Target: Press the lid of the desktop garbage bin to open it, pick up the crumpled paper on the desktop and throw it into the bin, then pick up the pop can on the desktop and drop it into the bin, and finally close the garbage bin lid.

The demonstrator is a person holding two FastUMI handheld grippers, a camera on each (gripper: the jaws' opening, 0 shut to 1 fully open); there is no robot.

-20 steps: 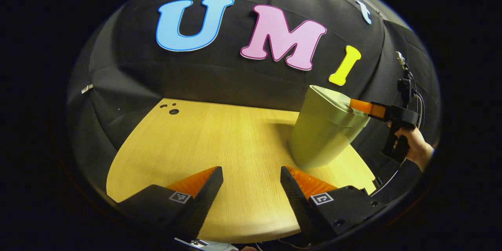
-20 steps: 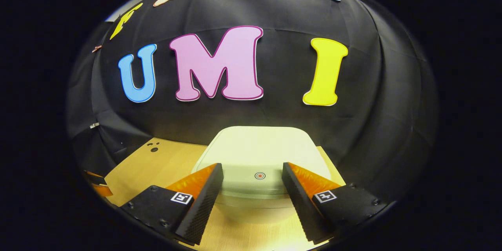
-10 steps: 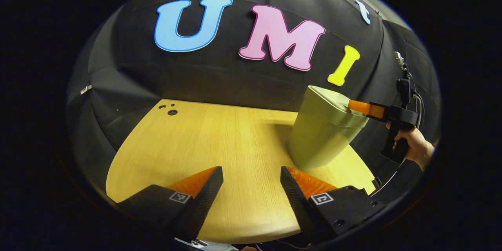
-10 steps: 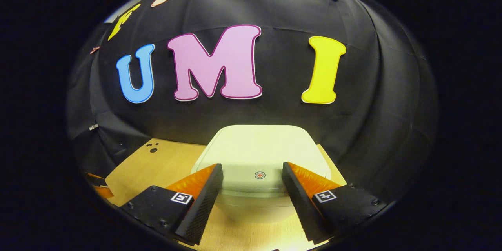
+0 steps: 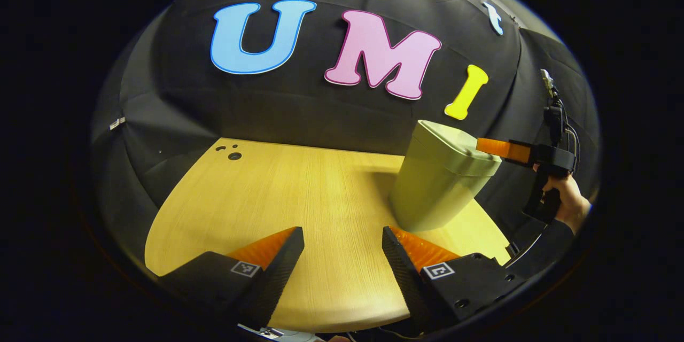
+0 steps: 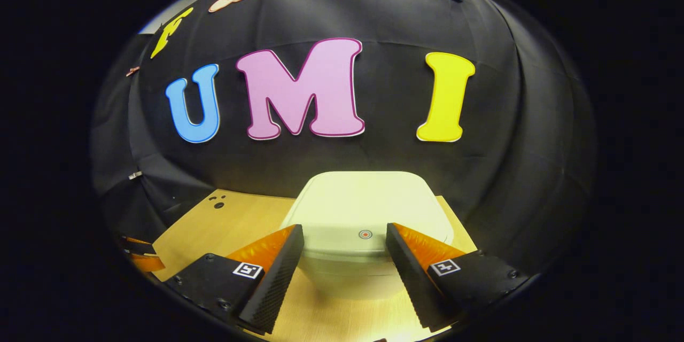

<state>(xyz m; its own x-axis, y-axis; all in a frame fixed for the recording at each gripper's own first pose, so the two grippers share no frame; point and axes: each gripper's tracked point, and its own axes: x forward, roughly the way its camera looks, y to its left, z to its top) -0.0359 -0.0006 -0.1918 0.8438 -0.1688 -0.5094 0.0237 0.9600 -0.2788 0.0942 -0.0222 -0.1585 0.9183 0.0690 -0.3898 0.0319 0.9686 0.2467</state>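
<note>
Our right gripper [image 6: 344, 238] gapes wide, empty, just above the upright bin [image 5: 435, 187] and its closed lid [image 6: 368, 208]; left gripper [image 5: 342, 240] wide, empty.

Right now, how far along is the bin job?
Looks near the end, or else the very start. The bin has its lid down flat, and the desktop shows no paper or can, though I can't see inside. The right claw is open, at the lid's front edge by the round press mark. The left claw is open over bare desktop.
</note>
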